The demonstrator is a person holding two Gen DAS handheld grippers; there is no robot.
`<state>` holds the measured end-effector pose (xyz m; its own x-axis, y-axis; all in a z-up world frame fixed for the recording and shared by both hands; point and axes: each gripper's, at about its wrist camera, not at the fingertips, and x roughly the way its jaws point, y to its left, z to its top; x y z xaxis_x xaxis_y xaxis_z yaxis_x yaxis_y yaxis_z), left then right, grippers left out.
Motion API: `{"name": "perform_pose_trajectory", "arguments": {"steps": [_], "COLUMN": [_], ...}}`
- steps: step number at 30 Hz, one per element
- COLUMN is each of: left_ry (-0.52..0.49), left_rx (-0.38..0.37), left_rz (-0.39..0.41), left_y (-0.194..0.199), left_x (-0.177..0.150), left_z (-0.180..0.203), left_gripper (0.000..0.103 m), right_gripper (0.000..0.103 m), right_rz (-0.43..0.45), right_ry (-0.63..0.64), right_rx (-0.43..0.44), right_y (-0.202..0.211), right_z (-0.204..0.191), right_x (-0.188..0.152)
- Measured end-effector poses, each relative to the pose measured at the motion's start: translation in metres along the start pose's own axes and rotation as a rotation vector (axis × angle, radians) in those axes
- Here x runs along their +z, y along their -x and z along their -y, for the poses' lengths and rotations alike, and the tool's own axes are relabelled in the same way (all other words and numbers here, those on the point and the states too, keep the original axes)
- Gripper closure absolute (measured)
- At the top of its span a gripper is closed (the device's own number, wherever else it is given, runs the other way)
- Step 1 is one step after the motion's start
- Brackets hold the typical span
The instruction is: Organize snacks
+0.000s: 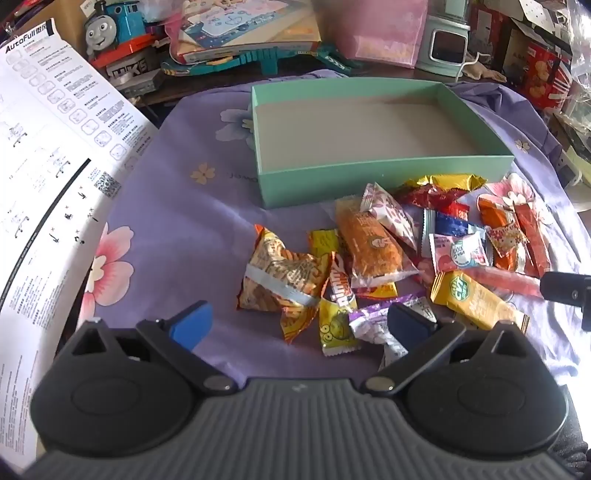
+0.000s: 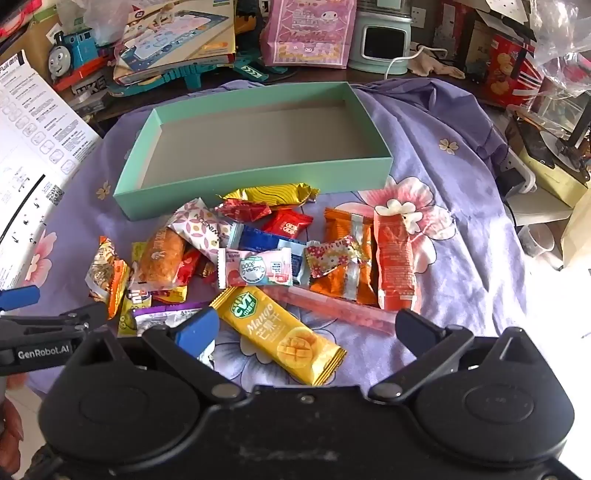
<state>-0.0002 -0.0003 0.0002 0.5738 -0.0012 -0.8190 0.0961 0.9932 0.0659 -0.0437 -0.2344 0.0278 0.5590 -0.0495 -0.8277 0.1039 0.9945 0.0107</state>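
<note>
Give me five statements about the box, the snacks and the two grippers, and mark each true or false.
1. The green box has nothing in it. True.
2. The yellow mango pack lies inside the box. False: it lies on the purple cloth, in front of the box.
3. The left gripper is shut on a snack. False: it is open and holds nothing.
4. The right gripper is open, with the mango pack between its fingers. True.
5. A toy train sits behind the cloth. True.
</note>
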Motion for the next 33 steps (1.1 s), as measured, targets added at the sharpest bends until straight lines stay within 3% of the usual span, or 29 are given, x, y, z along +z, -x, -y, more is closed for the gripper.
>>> {"name": "perform_pose_trajectory", "arguments": {"steps": [33], "left_ry": [0.037], "left_rx": [-0.031], "left_rz": [-0.055], "left_y": [-0.007], "left_x": [-0.002], "left_z": [-0.004], "left_gripper": [0.000], "right_gripper": [0.000], "right_rz": [-0.040], "right_ry": [-0.003], "right_rx": [-0.023], "right_y": [-0.007], "right_z": [0.004], "right_x": [0.000]}}
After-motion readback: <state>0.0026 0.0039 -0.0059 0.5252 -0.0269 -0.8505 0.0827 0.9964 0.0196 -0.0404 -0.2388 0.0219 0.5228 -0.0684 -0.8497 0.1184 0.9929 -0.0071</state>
